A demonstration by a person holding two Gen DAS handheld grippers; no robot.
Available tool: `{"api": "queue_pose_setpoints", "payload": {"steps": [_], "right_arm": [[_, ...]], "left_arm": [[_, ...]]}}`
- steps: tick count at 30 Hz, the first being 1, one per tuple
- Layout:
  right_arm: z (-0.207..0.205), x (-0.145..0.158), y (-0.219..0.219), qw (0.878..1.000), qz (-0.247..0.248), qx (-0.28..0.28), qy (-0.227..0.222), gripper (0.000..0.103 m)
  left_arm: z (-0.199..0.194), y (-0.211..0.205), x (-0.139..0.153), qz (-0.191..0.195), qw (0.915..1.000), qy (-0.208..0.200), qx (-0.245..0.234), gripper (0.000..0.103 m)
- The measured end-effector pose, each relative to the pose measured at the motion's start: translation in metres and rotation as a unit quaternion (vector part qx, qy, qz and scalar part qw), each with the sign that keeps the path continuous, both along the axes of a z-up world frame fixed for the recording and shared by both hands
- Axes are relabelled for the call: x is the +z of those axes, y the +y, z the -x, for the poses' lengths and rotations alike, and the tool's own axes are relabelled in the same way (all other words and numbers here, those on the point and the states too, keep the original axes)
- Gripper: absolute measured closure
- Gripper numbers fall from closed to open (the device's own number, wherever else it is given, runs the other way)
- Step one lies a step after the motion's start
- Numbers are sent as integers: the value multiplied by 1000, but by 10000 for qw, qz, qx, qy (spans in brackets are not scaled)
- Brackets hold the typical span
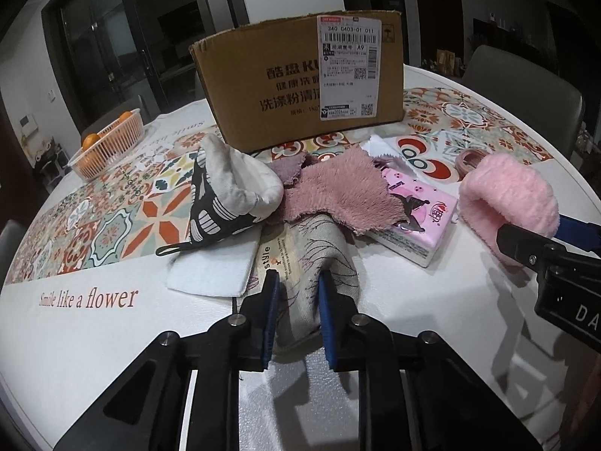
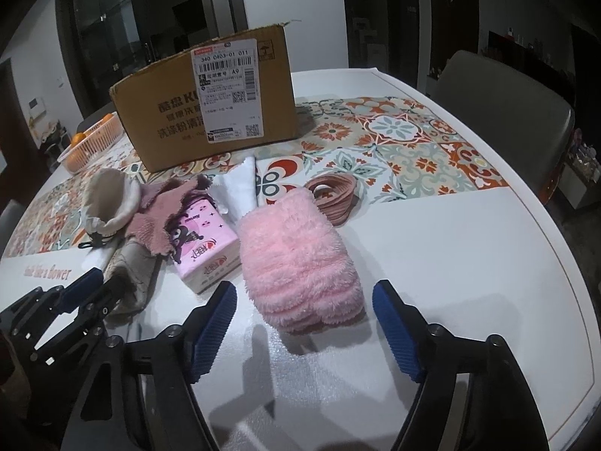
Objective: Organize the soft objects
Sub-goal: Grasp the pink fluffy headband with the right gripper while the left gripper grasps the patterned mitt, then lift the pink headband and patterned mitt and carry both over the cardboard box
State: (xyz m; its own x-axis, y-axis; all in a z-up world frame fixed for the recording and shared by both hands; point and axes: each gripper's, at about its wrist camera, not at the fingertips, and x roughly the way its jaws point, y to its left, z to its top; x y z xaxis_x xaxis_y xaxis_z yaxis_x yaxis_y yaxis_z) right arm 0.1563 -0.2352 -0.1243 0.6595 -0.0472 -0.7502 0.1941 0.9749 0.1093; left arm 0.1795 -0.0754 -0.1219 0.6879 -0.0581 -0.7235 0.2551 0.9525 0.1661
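On the table (image 1: pixel 432 300) a pile of soft things is seen, and nothing of it is seen to be in the box (image 1: pixel 300 86) yet, so the task is judged to be at its start. The inside of the box is not shown.

The left gripper (image 1: pixel 296 282) is closed almost fully on the beige cloth (image 1: pixel 323 248) at the near edge of the pile; the fabric is bunched between the blue pads. The cloth is printed with the word "style".

The right gripper (image 2: pixel 304 293) is held about half open around the near end of the pink slipper (image 2: pixel 296 263). The pads are placed at both sides of it, but they are not seen to press on it, so the slipper is judged as not yet gripped. The slipper lies at 3 o'clock of the pile, apart from it.

Left to be sorted, it seems, are the mitt (image 1: pixel 233 188) at 10 o'clock, the mauve cloth (image 1: pixel 338 191) in the middle, the white cloth (image 1: pixel 210 270) under them, the tissue pack (image 1: pixel 417 221) and the coil (image 2: pixel 334 195) behind the slipper.

On the box a shipping label is read: "340 0403-01 011" and "A9", with Chinese print on the cardboard. On the table cover "Smile like a flower" is written. The basket (image 1: pixel 109 146) with oranges stands at 10 o'clock, well apart.
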Motion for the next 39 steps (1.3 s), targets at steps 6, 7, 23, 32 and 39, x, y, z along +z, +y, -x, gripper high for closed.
{"api": "queue_pose_setpoints", "payload": {"steps": [6, 7, 23, 32, 39], "right_arm": [[-3, -3, -1, 10000, -53, -54, 51, 51], [-3, -3, -1, 9999, -78, -53, 46, 54], [17, 33, 14, 9990, -205, 141, -371, 66], [33, 53, 18, 9978, -235, 169, -591, 66], [46, 74, 26, 9957, -207, 218, -876, 66]], "left_arm": [[0, 2, -1, 161, 9999, 19, -56, 93], [0, 3, -1, 233, 9997, 35, -42, 94], [27, 22, 40, 1006, 9944, -299, -154, 97], [53, 31, 68, 1272, 9898, -608, -223, 97], [65, 38, 93, 1393, 9855, -949, -201, 97]]}}
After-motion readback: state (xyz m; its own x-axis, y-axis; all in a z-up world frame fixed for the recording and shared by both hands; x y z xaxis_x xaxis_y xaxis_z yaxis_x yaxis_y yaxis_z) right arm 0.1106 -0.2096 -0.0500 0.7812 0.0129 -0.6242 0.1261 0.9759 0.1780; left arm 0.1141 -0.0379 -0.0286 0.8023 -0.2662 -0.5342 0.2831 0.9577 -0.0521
